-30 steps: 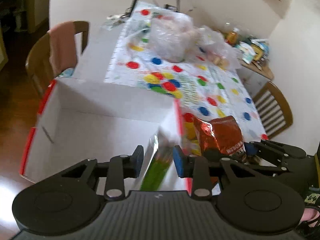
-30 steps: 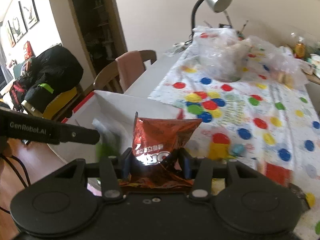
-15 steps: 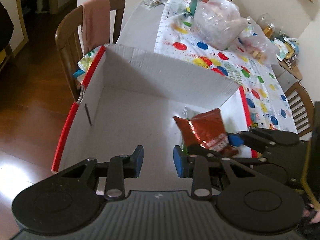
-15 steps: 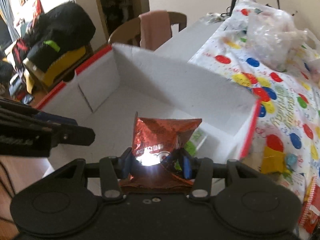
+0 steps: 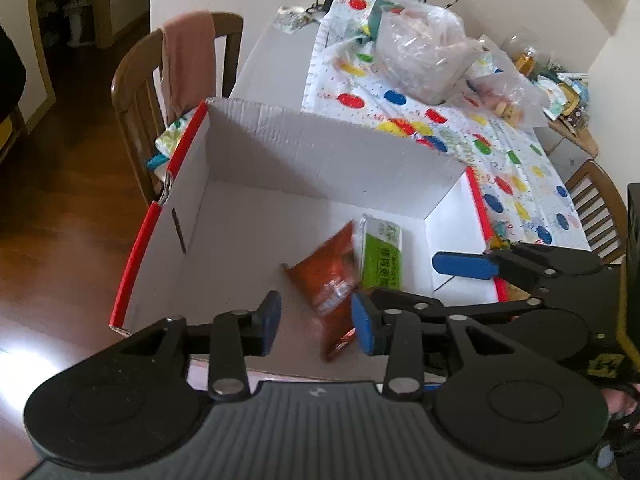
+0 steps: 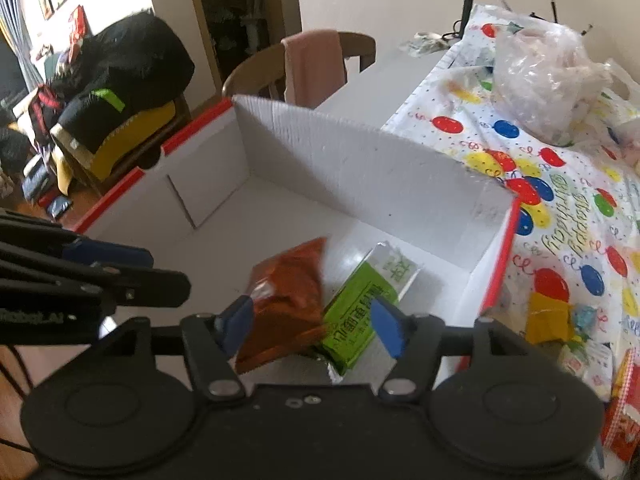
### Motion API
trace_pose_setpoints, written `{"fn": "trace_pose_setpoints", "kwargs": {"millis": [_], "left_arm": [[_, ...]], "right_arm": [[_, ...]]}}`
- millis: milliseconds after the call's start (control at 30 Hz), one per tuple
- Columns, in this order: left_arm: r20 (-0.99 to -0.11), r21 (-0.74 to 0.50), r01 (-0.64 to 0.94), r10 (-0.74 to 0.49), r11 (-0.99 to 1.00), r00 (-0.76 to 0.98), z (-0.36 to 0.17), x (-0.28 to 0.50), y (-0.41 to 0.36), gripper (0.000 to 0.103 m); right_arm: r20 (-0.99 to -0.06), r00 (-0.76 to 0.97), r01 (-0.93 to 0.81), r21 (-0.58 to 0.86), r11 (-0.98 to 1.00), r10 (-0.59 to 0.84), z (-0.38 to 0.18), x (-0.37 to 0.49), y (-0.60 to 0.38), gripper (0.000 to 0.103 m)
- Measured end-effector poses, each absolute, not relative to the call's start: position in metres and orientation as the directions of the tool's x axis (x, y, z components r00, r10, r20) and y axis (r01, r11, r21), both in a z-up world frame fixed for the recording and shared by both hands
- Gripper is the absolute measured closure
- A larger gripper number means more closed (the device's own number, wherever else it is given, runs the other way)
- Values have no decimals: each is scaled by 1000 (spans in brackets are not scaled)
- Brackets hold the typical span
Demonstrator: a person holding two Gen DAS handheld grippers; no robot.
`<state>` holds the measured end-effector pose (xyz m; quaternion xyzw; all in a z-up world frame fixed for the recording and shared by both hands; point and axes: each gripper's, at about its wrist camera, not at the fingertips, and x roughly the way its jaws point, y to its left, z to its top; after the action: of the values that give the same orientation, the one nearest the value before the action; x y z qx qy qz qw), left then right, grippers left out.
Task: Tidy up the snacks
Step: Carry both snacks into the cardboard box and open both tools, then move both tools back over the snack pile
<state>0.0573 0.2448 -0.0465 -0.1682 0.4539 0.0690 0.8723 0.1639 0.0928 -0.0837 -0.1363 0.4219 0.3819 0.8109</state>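
A: Item one, the white cardboard box (image 5: 328, 152) with red edges, open-topped, standing on the table beside the balloon-print tablecloth (image 6: 560, 216). What do we log inside it?

B: Two snacks. The green snack packet (image 5: 382, 256) lies flat on the box floor near the right wall. The red foil snack bag (image 5: 332, 280) is just beside it on the left; it looks blurred, so we judge it is dropping or only just settling.

A: Tongs?

B: Left gripper (image 5: 314, 320): jaws apart, nothing between them, hovering over the near edge of the box. Right gripper (image 6: 312, 324): jaws spread wide, the red bag loose between them and not pinched.

A: So we count two snacks boxed. What remains?

B: On the tablecloth by the box's right wall we see a yellow packet (image 6: 548, 320) and small wrappers (image 6: 576, 360) near the table's front edge, plus something red (image 6: 620, 420) at the frame's corner. The clear plastic bags (image 6: 548, 76) at the far end hold more, contents too blurred to name.

A: Entry status, by our reckoning: early to midway, more snacks left to collect.
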Motion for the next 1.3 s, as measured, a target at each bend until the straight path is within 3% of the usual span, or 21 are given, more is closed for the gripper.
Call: {"fn": "trace_pose_setpoints", "kwargs": {"millis": [100,233,400,533,700,933,1300], "left_arm": [[-801,-223,-257,-26,940,598,-39,54,239,62],[-778,-216,-238,-19,947,627,-28,49,230,49],[-747,-203,-195,-23,960,665,-12,45,213,48],[-714,-197,-155,-33,968,699,1,41,197,35],[-683,-197,-101,-63,975,728,13,40,172,34],[-646,-190,-40,-94,981,757,22,43,135,21],[-661,-197,-2,-131,980,739,8,65,75,18]], "right_arm": [[-775,364,-721,116,683,516,-74,161,81,37],[-760,390,-695,128,707,520,-63,158,63,31],[-736,427,-670,132,730,525,-48,153,38,26],[-717,455,-648,139,749,528,-38,150,16,21],[-693,492,-620,146,771,527,-28,145,-14,17],[-673,530,-570,168,804,516,-24,144,-59,10],[-658,557,-498,223,838,507,-31,151,-147,0]]}}
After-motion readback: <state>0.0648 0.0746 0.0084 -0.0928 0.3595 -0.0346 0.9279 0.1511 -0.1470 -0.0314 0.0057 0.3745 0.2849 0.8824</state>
